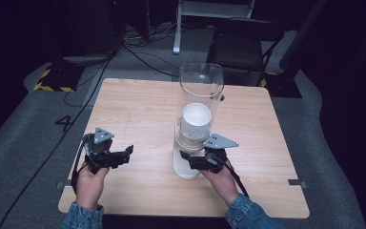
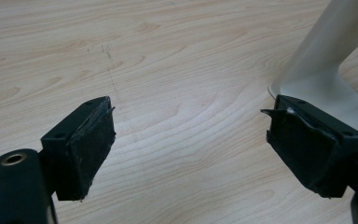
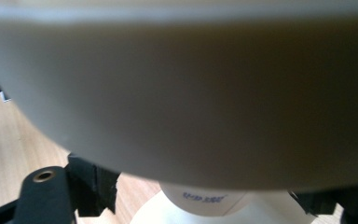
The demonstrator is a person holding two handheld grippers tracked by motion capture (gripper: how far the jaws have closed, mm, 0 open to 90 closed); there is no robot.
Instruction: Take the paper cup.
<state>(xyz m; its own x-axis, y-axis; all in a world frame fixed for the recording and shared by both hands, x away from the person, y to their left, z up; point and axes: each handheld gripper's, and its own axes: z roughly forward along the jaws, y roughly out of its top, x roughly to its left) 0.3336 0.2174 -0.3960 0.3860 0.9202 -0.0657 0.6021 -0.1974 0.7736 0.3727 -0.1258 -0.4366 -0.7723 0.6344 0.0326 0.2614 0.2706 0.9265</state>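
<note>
From above, a tall clear tube (image 1: 198, 114) stands on a white base (image 1: 187, 168) in the middle of the wooden table (image 1: 138, 114), with a stack of white paper cups (image 1: 195, 124) inside. The right gripper (image 1: 190, 161) sits at the base. The left gripper (image 1: 124, 155) is well apart, near the left edge, with bare wood around it.

In the left gripper view, its jaws are wide open with nothing between them.

In the right gripper view, a cup (image 3: 182, 102) is very close. I cannot tell if the jaws pinch it.
</note>
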